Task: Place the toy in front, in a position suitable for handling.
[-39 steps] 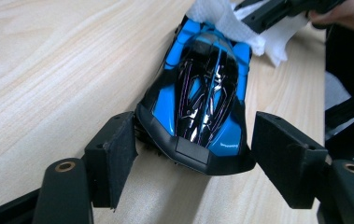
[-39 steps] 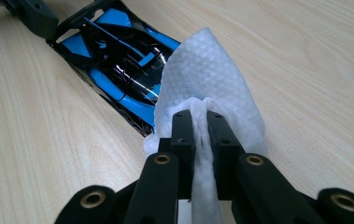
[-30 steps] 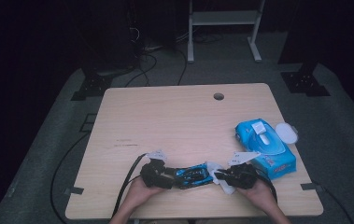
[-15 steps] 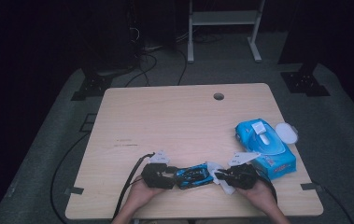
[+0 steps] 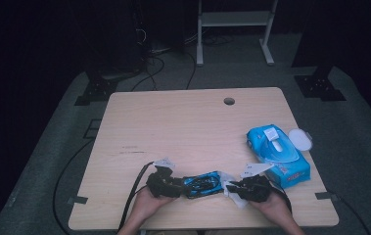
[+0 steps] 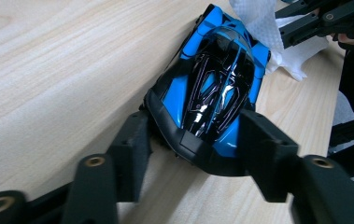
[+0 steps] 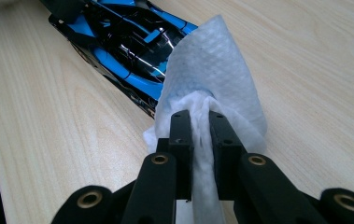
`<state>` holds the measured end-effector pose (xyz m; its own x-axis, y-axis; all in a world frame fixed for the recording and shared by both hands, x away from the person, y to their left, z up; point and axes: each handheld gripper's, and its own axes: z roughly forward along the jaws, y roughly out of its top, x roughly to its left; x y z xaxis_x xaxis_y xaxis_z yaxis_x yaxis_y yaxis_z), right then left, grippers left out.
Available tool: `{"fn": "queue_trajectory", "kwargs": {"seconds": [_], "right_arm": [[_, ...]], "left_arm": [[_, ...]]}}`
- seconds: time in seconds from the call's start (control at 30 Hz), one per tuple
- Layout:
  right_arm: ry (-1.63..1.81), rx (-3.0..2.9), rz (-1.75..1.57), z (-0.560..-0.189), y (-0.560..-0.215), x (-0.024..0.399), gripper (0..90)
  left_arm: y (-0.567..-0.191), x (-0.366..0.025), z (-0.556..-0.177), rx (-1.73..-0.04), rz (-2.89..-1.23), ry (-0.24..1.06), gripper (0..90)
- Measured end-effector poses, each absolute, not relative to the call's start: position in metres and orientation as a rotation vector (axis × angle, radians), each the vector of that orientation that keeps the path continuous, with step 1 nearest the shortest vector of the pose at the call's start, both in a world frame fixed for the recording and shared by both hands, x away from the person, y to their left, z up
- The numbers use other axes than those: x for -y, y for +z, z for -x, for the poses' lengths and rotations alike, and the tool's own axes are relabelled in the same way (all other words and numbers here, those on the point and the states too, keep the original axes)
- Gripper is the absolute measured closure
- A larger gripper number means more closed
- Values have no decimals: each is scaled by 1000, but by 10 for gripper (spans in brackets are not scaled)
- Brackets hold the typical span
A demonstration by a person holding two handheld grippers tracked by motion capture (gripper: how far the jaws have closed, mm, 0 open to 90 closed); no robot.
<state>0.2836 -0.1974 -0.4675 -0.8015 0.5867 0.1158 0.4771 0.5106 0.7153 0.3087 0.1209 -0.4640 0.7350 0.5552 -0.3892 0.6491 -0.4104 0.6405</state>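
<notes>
A blue and black toy car (image 5: 202,183) lies near the table's front edge, between my two grippers. My left gripper (image 6: 195,135) has its jaws around the car's (image 6: 212,88) end. They have just been closing, and both pads now press on its sides. My right gripper (image 7: 200,123) is shut on a crumpled white wipe (image 7: 212,60), which touches the other end of the car (image 7: 123,42). In the high view the left gripper (image 5: 173,186) is left of the car and the right gripper (image 5: 232,188) is right of it.
A blue pack of wipes (image 5: 277,154) with its white lid (image 5: 300,139) flipped open lies at the table's right side, close behind my right hand. The wooden table (image 5: 183,127) has a round hole (image 5: 229,101) near its far edge. Cables trail off the front left.
The left gripper's jaws have drawn in slightly on the car. Both hands, the car and the wipe stay where they were.
</notes>
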Motion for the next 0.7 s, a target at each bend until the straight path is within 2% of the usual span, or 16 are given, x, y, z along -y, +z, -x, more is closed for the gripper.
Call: {"fn": "queue_trajectory", "kwargs": {"seconds": [0.17, 0.33, 0.7], "right_arm": [[1168, -2600, -928, -285, -466, 197, 812], [1178, -2599, -932, -286, -465, 197, 815], [1222, -2566, -953, -289, -459, 202, 816]], "left_arm": [[-465, -122, -313, -887, -2112, -151, 523], [-465, -121, -316, -840, -2124, -134, 534], [-462, -111, -309, -671, -2140, 65, 556]]}}
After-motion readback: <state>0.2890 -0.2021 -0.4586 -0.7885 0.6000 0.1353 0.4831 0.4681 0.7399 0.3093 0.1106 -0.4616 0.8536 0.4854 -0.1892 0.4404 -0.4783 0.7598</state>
